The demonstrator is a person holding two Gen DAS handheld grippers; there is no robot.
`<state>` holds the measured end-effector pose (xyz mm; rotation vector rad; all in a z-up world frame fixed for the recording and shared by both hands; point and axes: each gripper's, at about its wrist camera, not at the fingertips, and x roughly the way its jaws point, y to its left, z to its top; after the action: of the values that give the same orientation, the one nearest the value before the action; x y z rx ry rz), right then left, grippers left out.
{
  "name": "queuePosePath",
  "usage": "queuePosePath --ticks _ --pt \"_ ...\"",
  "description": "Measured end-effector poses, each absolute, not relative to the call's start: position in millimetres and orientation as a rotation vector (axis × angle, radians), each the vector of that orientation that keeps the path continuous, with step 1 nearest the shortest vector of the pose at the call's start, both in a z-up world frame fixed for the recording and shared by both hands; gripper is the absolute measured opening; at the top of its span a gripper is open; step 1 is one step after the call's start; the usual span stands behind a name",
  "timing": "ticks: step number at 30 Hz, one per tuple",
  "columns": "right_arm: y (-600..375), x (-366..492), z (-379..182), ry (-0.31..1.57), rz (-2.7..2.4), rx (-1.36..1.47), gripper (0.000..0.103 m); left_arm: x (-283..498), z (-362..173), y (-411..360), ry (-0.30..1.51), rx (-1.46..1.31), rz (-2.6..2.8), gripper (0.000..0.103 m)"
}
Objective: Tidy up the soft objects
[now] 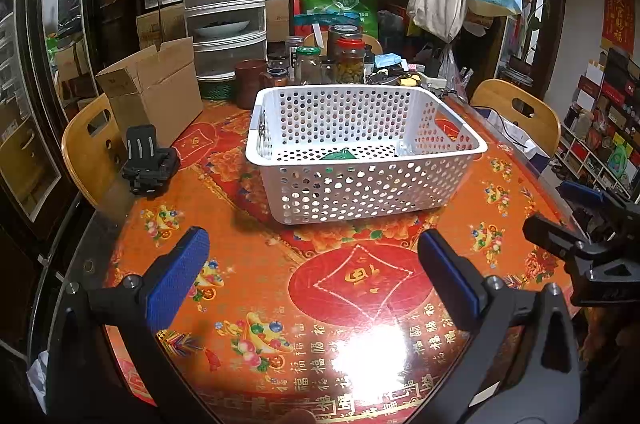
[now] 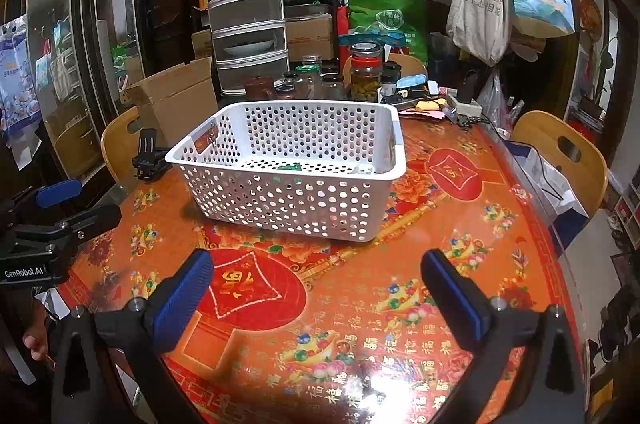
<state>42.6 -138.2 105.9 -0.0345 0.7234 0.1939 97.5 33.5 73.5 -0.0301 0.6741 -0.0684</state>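
Both our grippers, left [image 1: 314,274] & right [image 2: 316,288], hover over the table [image 1: 280,304], jaws spread wide, holding nothing. The soft things, a green piece [image 1: 339,155] & a pale one [image 2: 362,169], lie inside the basket [image 1: 360,180]. Risk, we think: reaching in may push the light basket. Only the right view shows the person's fingers [image 2: 34,342].
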Motion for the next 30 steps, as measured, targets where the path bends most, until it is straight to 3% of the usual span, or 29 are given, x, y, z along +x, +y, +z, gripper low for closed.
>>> queuePosePath --ticks 30 --pt "-137.6 42.4 105.4 0.723 0.194 -0.034 0.103 98.8 69.9 32.2 0.67 -0.023 -0.073 0.103"
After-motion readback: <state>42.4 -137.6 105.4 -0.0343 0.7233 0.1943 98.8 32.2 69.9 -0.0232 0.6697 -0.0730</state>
